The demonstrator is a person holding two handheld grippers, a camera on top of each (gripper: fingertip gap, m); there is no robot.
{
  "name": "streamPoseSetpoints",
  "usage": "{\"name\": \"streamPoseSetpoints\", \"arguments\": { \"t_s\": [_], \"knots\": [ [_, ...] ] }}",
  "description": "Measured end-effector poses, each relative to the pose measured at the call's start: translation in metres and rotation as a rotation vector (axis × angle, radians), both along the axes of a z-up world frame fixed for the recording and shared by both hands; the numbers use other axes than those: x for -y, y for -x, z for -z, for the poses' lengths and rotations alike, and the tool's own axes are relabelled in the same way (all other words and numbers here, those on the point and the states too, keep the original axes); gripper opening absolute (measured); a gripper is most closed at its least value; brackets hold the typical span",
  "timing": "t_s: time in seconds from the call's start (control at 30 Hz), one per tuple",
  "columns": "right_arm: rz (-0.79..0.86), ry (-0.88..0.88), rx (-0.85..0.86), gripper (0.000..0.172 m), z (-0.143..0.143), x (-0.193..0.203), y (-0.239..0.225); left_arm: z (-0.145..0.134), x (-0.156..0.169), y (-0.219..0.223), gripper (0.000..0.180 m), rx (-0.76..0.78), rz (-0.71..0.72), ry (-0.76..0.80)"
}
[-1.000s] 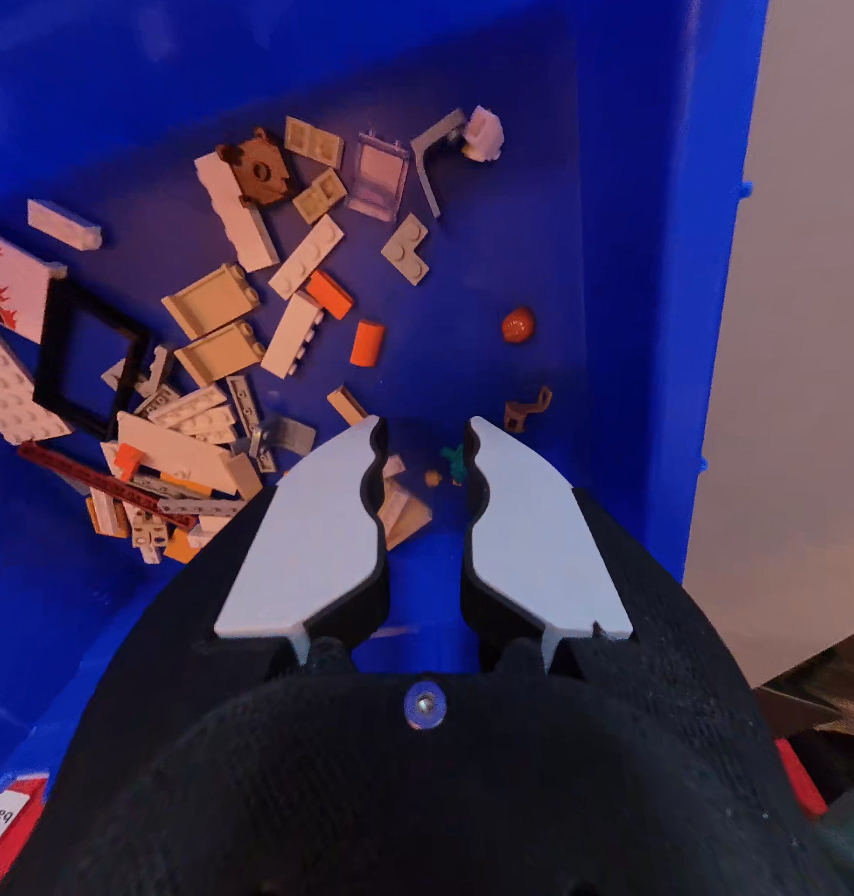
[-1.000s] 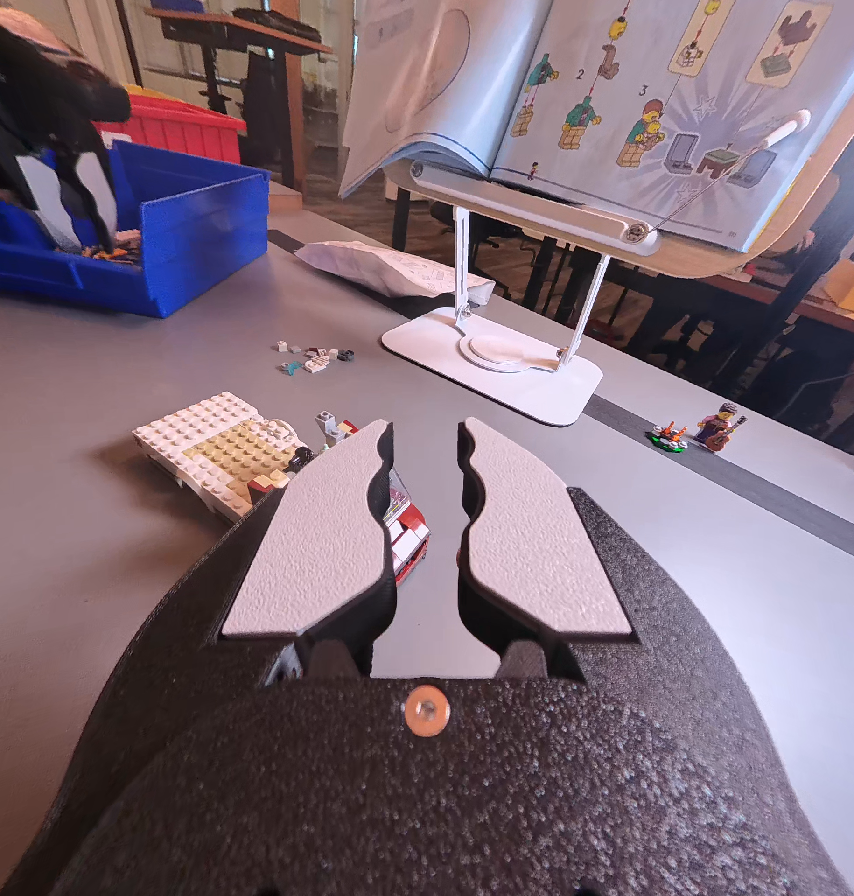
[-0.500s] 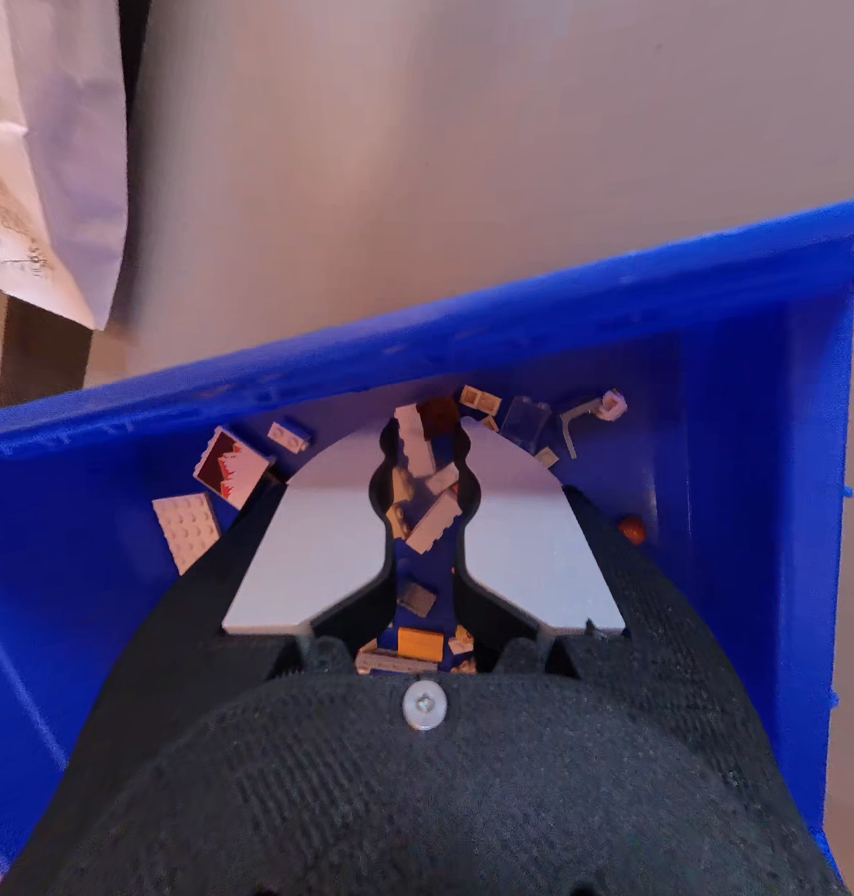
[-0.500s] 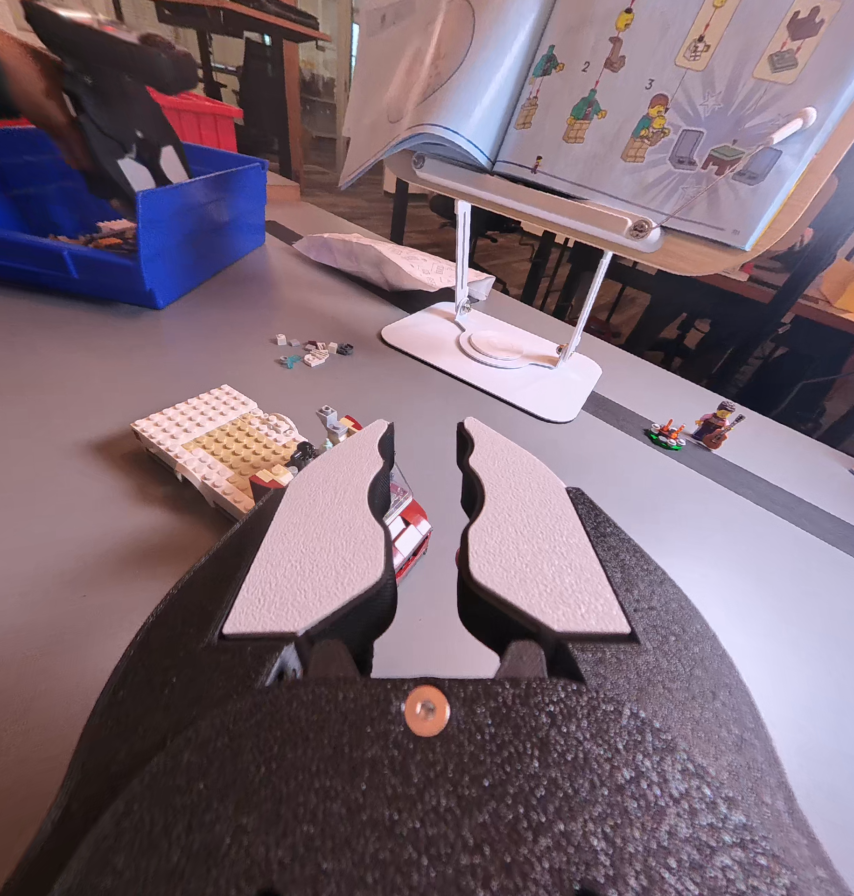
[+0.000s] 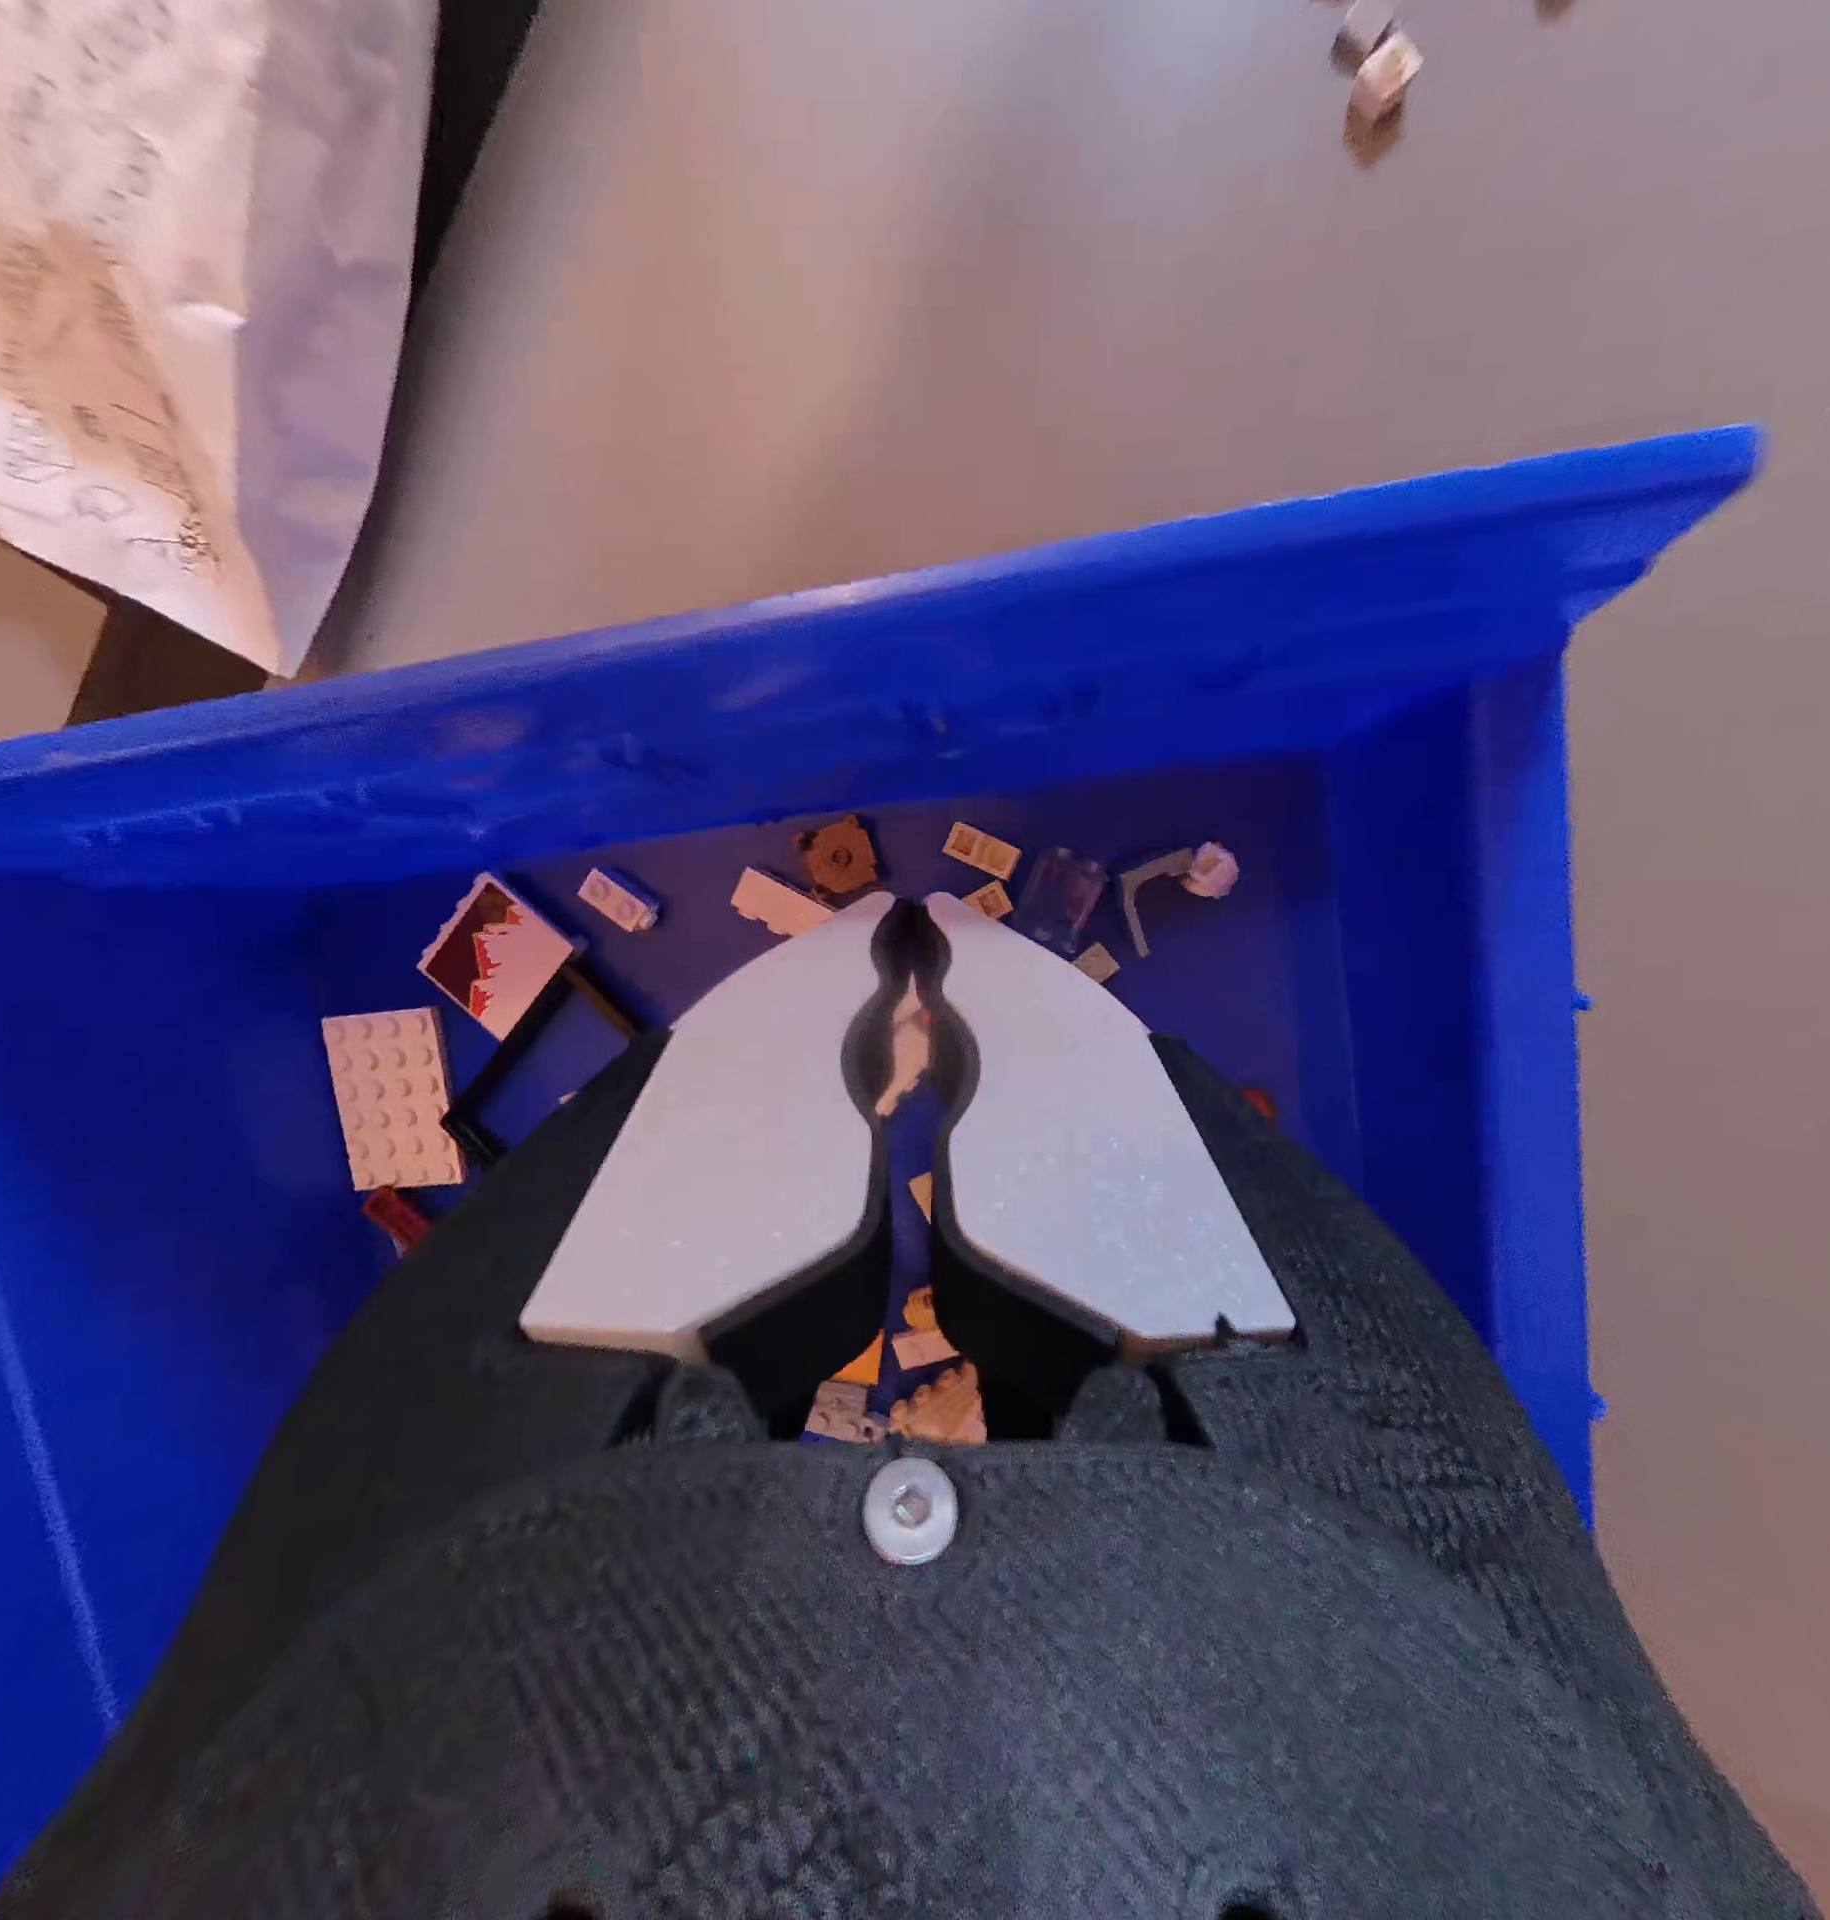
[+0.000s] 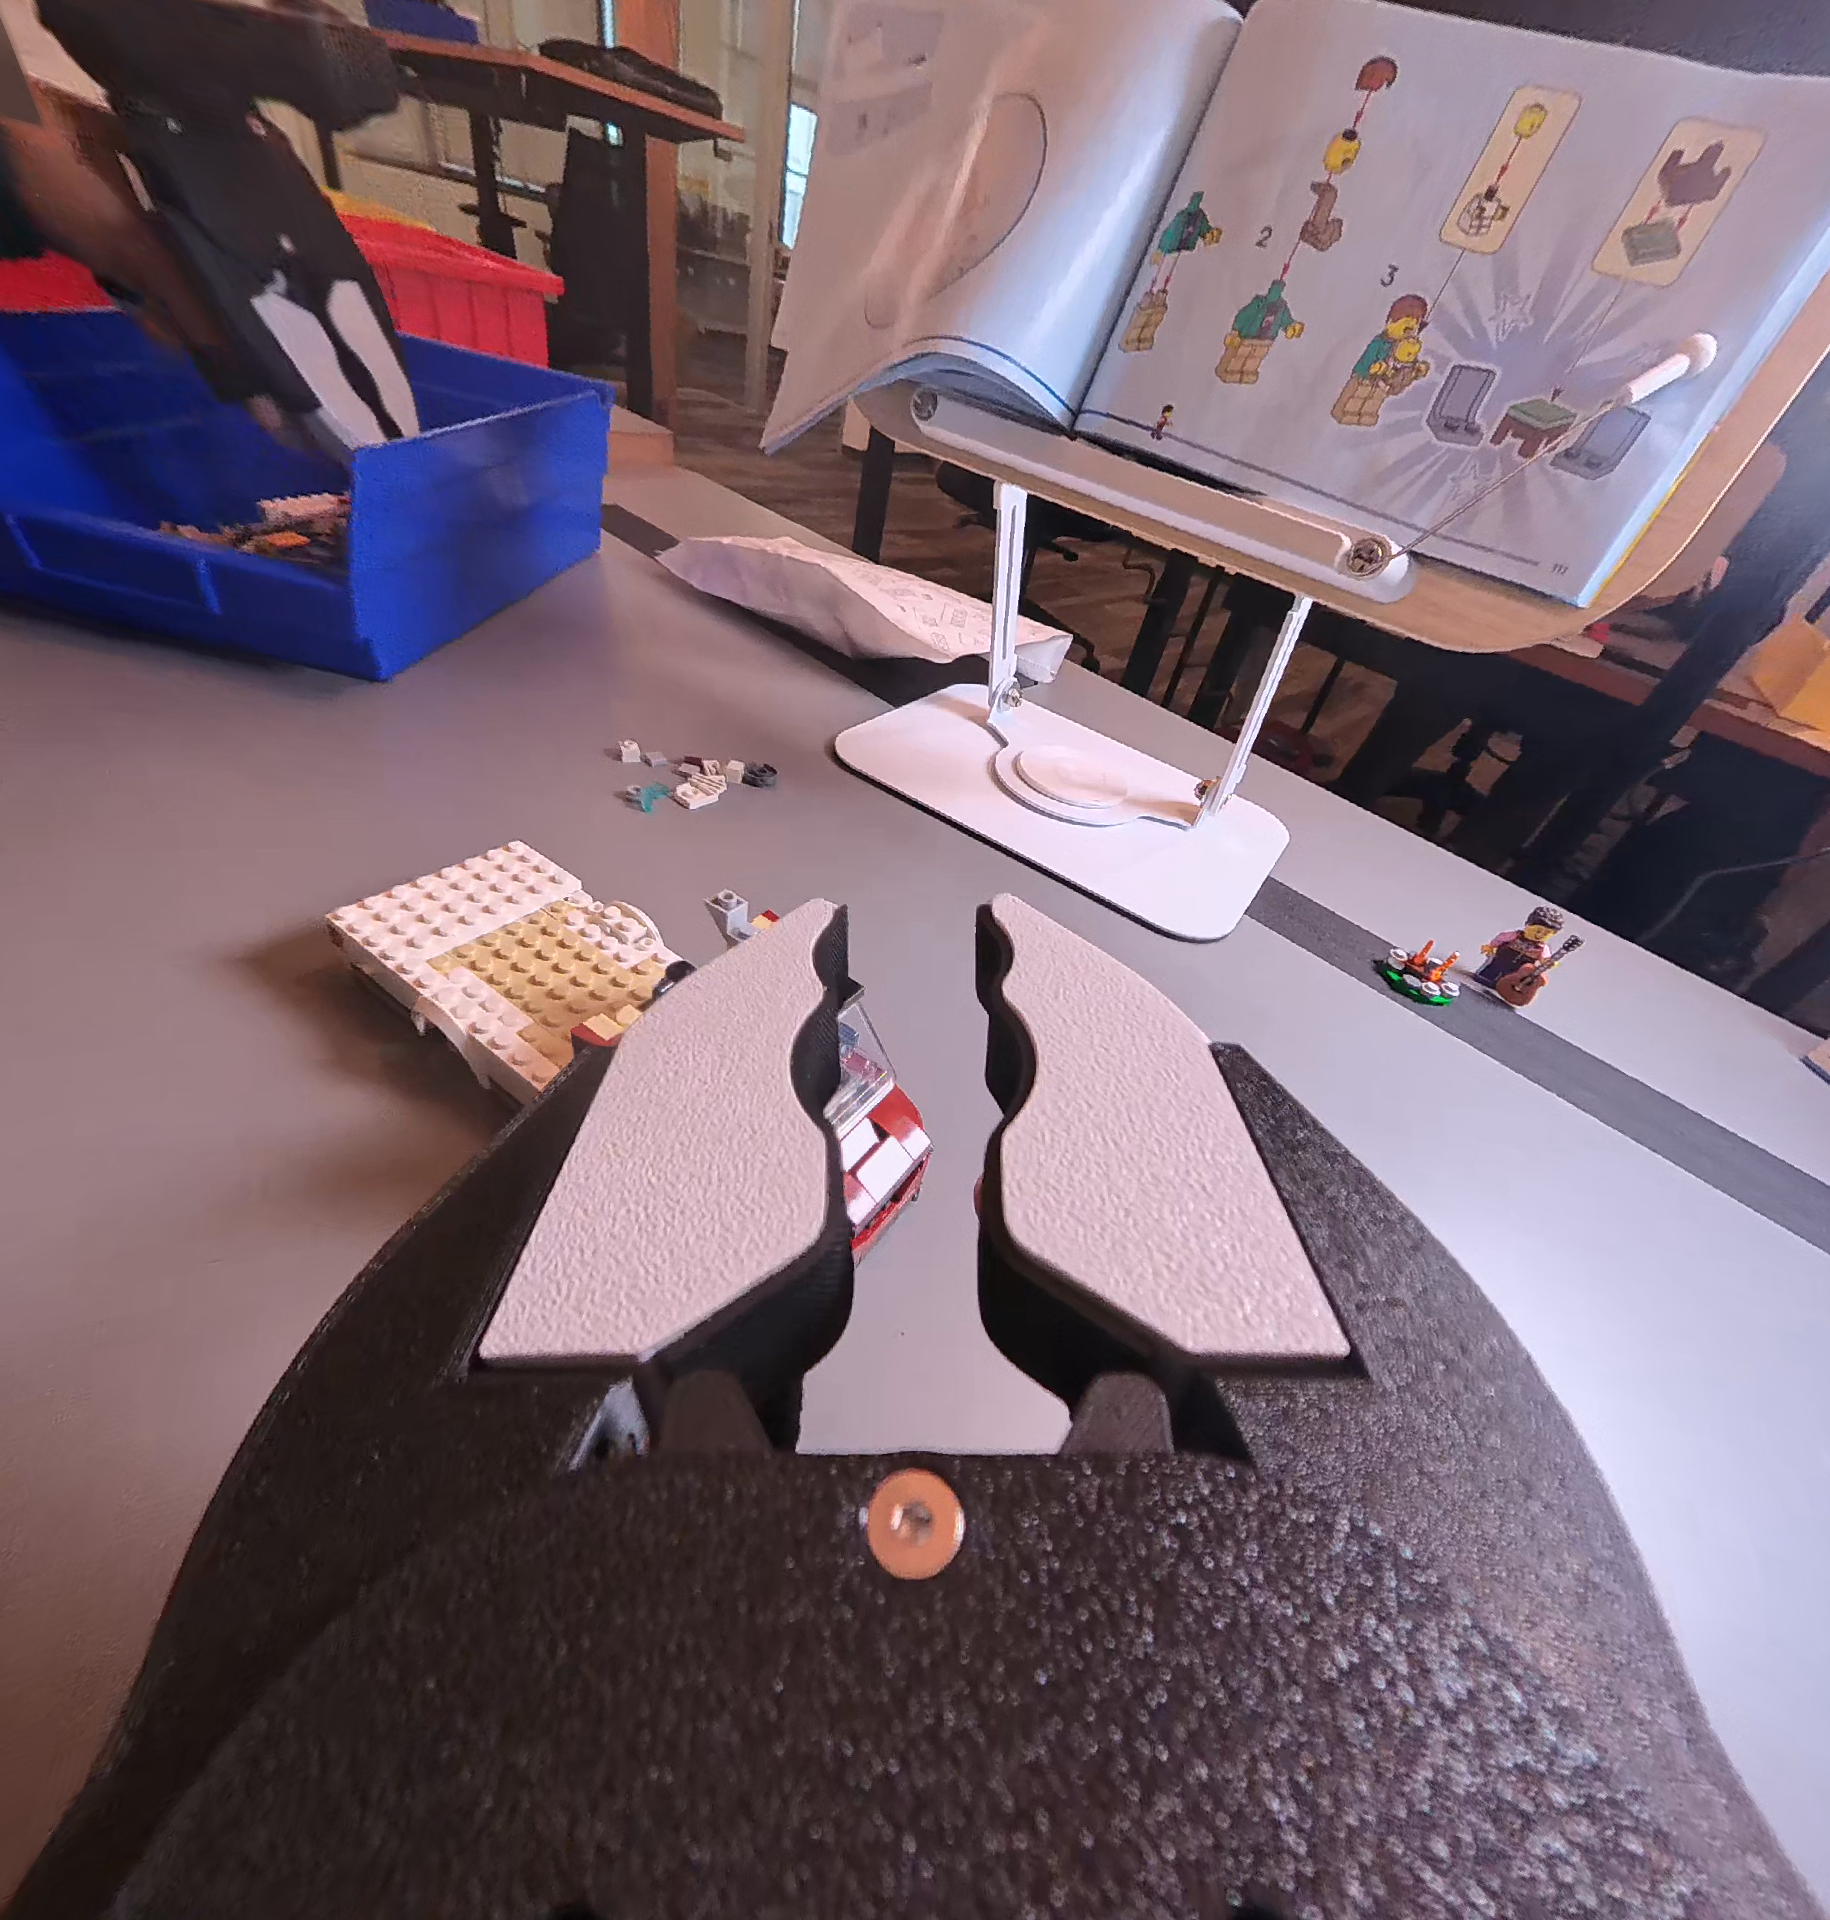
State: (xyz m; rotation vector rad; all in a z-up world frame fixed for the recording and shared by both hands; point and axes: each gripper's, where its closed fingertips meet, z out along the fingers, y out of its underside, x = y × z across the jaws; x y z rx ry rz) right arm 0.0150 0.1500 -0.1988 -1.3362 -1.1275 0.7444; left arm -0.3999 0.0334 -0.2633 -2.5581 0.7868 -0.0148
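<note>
We are holding the left tongs tip-to-tip over the blue bin, at the table's far left. A pale bit is showing between them; whether it is pinched, we cannot tell. The right tongs are hanging narrowly parted and bare, beside the near brick model. The loose bricks are probably light, stiff and slick, best pinched on flat sides.

Glossy plastic bin; matt grey tabletop.
</note>
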Motion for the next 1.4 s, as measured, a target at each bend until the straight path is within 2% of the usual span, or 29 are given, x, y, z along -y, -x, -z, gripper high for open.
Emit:
{"name": "streamPoseSetpoints", "arguments": {
  "t_s": [0.13, 0.2, 0.27, 0.33, 0.57, 0.7, 0.8, 0.9, 1.0, 1.07, 1.13, 1.23, 1.3, 1.4],
  "knots": [
    [-0.023, 0.003, -0.007, 0.024, -0.002, 0.005, 0.002, -0.001, 0.005, 0.004, 0.0, -0.067, -0.033, -0.031],
    [-0.035, 0.0, -0.004, 0.023, -0.002, 0.008, 0.004, 0.009, -0.001, 0.005, 0.0, -0.105, -0.043, -0.035],
    [-0.039, -0.013, 0.0, 0.023, -0.003, 0.012, 0.004, 0.024, -0.006, 0.005, 0.012, -0.119, -0.045, 0.006],
    [-0.036, -0.033, 0.005, 0.023, -0.004, 0.013, 0.003, 0.034, -0.011, 0.003, 0.013, -0.103, -0.04, 0.037],
    [-0.032, -0.031, 0.004, 0.023, -0.005, 0.012, 0.0, 0.043, -0.013, 0.01, 0.002, -0.17, -0.016, 0.105],
    [-0.041, -0.018, -0.003, 0.023, -0.006, 0.013, 0.0, 0.028, -0.009, 0.009, 0.002, -0.156, -0.04, 0.053],
    [-0.051, -0.016, -0.018, 0.023, -0.01, 0.014, -0.001, -0.012, -0.006, -0.01, 0.002, -0.027, -0.056, -0.102],
    [-0.079, -0.002, -0.036, 0.023, -0.013, 0.019, 0.0, -0.065, -0.002, -0.055, 0.001, 0.221, -0.008, -0.312],
    [-0.16, 0.029, -0.068, 0.024, -0.017, 0.036, 0.006, -0.123, 0.013, -0.14, 0.001, 0.587, 0.168, -0.538],
    [-0.254, 0.076, -0.091, 0.026, -0.02, 0.055, 0.013, -0.15, 0.027, -0.2, 0.001, 0.836, 0.287, -0.623],
    [-0.378, 0.156, -0.109, 0.027, -0.022, 0.082, 0.02, -0.158, 0.037, -0.254, 0.001, 0.998, 0.385, -0.656],
    [-0.554, 0.312, -0.156, 0.03, -0.03, 0.122, 0.028, -0.152, 0.042, -0.324, 0.001, 1.136, 0.513, -0.634],
    [-0.608, 0.383, -0.202, 0.032, -0.039, 0.136, 0.029, -0.142, 0.04, -0.36, 0.0, 1.168, 0.565, -0.593],
    [-0.63, 0.394, -0.222, 0.032, -0.046, 0.144, 0.027, -0.126, 0.036, -0.394, 0.0, 1.165, 0.614, -0.535]
  ]
}}
